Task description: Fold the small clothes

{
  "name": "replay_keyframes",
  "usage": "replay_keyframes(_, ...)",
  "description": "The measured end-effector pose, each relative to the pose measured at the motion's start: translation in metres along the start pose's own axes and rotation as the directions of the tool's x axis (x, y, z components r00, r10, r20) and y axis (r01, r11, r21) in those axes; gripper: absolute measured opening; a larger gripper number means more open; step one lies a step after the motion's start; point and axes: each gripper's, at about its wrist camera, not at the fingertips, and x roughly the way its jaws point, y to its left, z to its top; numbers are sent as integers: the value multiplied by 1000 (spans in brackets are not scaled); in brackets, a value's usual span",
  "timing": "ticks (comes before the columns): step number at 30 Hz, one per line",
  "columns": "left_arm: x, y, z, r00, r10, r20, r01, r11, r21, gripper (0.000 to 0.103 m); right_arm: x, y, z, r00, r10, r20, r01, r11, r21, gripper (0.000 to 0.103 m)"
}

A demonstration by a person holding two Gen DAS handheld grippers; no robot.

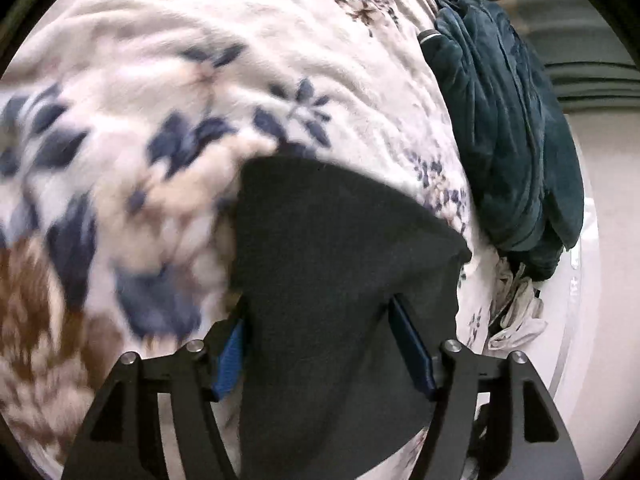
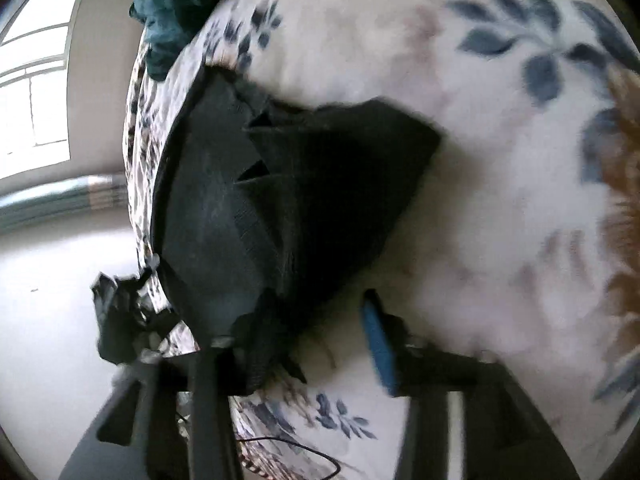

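While the black cloth lies on the flowery blanket, the step looks like folding it over. In the left view the cloth runs up between the two blue pads of the left tongs. The pads sit apart with cloth filling the gap, so I cannot tell if they pinch it or just sit around it.

In the right view the right tongs look spread wide. One blue pad is bare. The other finger is under a bunched bit of the cloth, so I cannot tell if it grips.

To fold well, I think both tongs should hold an edge tight, lift together, and lay it flat on the far part of the cloth, then let go slowly.

Both views are blurry. The near end of the cloth is cut off. A green heap sits past the blanket's edge, beyond the cloth. What it is, I cannot say.
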Motion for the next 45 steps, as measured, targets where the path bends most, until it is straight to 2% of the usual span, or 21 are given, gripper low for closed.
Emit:
replay_keyframes(2, -2, 1, -25, 1000, 11, 14, -11, 1000, 14, 67, -19, 6, 13, 999, -8, 43, 10, 998, -54, 59)
replay_keyframes(6, 7, 0, -65, 999, 41, 33, -42, 999, 29, 67, -29, 30, 56, 997, -27, 74, 44, 972, -233, 73)
replay_keyframes(8, 12, 0, -69, 996, 56, 63, -58, 998, 24, 68, -21, 33, 85, 999, -32, 38, 42, 953, -300, 77)
replay_keyframes(11, 17, 3, -70, 992, 69, 107, -70, 998, 7, 66, 31, 43, 116, 987, -58, -147, 7, 944, -329, 77)
replay_keyframes(12, 18, 1, -70, 990, 62, 129, -64, 998, 12, 63, 52, 48, 123, 978, -90, -189, 14, 930, -367, 79)
replay_keyframes(14, 18, -3, -68, 989, 43, 139, -47, 998, 30, 42, 70, 60, 125, 969, -100, -226, -9, 900, -436, 81)
replay_keyframes(15, 16, -5, -65, 990, 33, 136, -39, 998, 42, 38, 71, 65, 124, 968, -93, -234, -23, 893, -449, 81)
replay_keyframes(16, 13, -6, -64, 991, 27, 131, -35, 998, 58, 34, 71, 70, 120, 963, -62, -262, -66, 889, -453, 76)
replay_keyframes(17, 12, -10, -60, 991, 35, 126, -46, 995, 86, 33, 72, 73, 117, 957, -54, -284, -84, 888, -453, 44)
replay_keyframes(18, 11, -14, -56, 992, 48, 119, -61, 992, 112, 33, 75, 74, 110, 949, -57, -310, -95, 887, -451, 23)
replay_keyframes(24, -4, -13, -18, 992, 61, 108, -75, 987, 139, 33, 54, 61, 68, 953, 92, -288, -178, 941, -288, 21)
replay_keyframes(26, 5, -7, -16, 996, 62, 70, -71, 989, 131, 41, 51, 57, 58, 950, 77, -303, -163, 948, -273, 22)
replay_keyframes(27, 8, -2, -16, 998, 41, 53, -47, 992, 121, 44, 49, 55, 58, 961, 37, -274, -120, 950, -290, 26)
replay_keyframes(28, 10, 0, -18, 999, 24, 44, -29, 993, 116, 54, 45, 51, 59, 973, -3, -230, -72, 947, -313, 31)
replay_keyframes(29, 14, 3, -20, 1000, -3, 25, 0, 994, 106, 61, 44, 49, 63, 981, -37, -190, -29, 942, -334, 48)
replay_keyframes(30, 18, 6, -21, 999, -32, 4, 32, 995, 97, 61, 47, 45, 69, 981, -22, -193, -43, 944, -326, 54)
replay_keyframes(34, 35, 10, -26, 995, -90, -34, 92, 992, 89, 64, 72, 37, 85, 947, 125, -295, -206, 942, -264, 55)
replay_keyframes(37, 33, -2, -26, 996, -77, 36, 72, 989, 128, 56, 89, 44, 87, 922, 201, -332, -290, 924, -247, 55)
replay_keyframes(38, 29, -12, -28, 996, -55, 63, 44, 985, 167, 39, 91, 48, 86, 920, 207, -333, -299, 920, -253, 44)
replay_keyframes(39, 26, -19, -30, 995, -47, 83, 30, 980, 195, 31, 94, 53, 83, 922, 183, -340, -282, 921, -268, 23)
replay_keyframes(45, 3, -39, -25, 993, -73, 94, 50, 972, 228, 25, 68, 77, 63, 950, 132, -281, -222, 922, -318, 17)
